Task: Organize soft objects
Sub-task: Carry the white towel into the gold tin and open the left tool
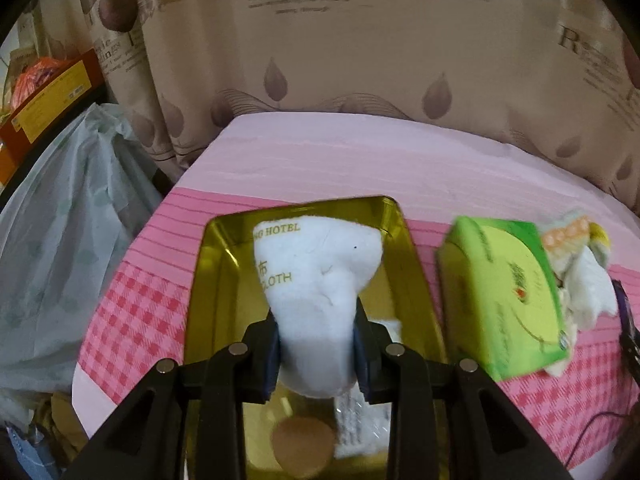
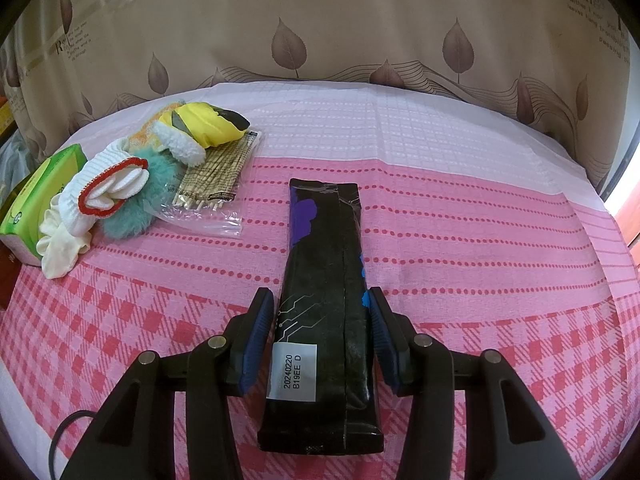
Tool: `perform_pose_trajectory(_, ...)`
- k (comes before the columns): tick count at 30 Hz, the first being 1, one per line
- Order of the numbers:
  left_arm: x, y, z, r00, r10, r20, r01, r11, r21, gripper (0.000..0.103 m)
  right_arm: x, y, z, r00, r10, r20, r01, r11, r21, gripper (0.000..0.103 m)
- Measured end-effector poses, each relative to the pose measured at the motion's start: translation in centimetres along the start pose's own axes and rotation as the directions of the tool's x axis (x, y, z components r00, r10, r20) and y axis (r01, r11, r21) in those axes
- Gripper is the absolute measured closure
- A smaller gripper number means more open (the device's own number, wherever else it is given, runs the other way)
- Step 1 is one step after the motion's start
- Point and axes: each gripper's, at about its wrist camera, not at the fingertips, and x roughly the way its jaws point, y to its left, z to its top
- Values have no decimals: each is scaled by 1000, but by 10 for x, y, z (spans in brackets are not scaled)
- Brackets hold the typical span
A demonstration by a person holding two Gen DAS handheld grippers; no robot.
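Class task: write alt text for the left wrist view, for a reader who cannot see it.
The left gripper holds a white hotel cloth between its jaws above an open gold tin on a pink checked tablecloth. Right of the tin lies a green tissue pack, with a heap of soft items beyond it and a leaf-print curtain behind.
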Motion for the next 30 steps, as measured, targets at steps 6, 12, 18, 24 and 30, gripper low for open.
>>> perform_pose_trajectory(6,28,14,14,999,26,-47,-27,1000,-8,72,0,-2,0,1000,0,0,0,1000,-1,58)
perform_pose_trajectory(12,51,25,15,994,49,-102,-52,998,-27,71,0,0,0,1000,-1,-1,1,1000,-2,57)
perform_pose_trajectory(18,65,32,11,986,76,-145,-81,996,-26,64,0,-1,0,1000,-2,-1,2,1000,-7,55)
perform_pose_trajectory(24,71,34,10,981,86,-172,-93,995,-32,55,0,1,0,1000,-3,-1,3,1000,-8,55)
perform_pose_trajectory(30,70,33,11,981,81,-178,-87,996,-29,48,1,0,0,1000,-4,-2,4,1000,-9,54)
